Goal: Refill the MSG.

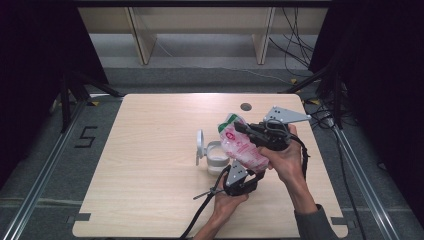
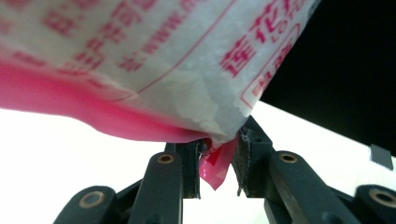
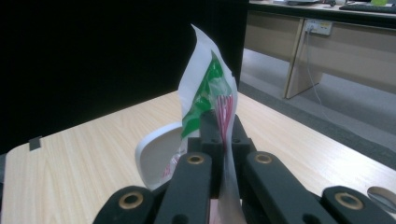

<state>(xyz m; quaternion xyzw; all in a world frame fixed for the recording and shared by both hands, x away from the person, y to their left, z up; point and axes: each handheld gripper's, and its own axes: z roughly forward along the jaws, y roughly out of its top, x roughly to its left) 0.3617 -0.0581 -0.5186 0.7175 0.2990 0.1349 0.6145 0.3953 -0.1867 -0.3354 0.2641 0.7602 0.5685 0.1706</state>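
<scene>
A person holds a pink-and-white bag (image 1: 243,145) in the air at the centre right of the high view, a gripper at each end. The right gripper (image 1: 248,131), right of centre in the frame, has its jaws closed on the bag's green-printed top edge; in the right gripper view the thin film stands pinched between the pads. The left gripper (image 1: 239,176), just below the bag, has its jaws parted around the pink bottom corner (image 2: 215,164), and the pads seem to stand clear of the film, though the close view is blurred. Directly left of the bag a white lidded container (image 1: 216,156) sits on the wooden table (image 1: 150,150) with its lid (image 1: 200,146) tipped up; its contents cannot be made out. The left half of the tabletop and its near edge lie open.
</scene>
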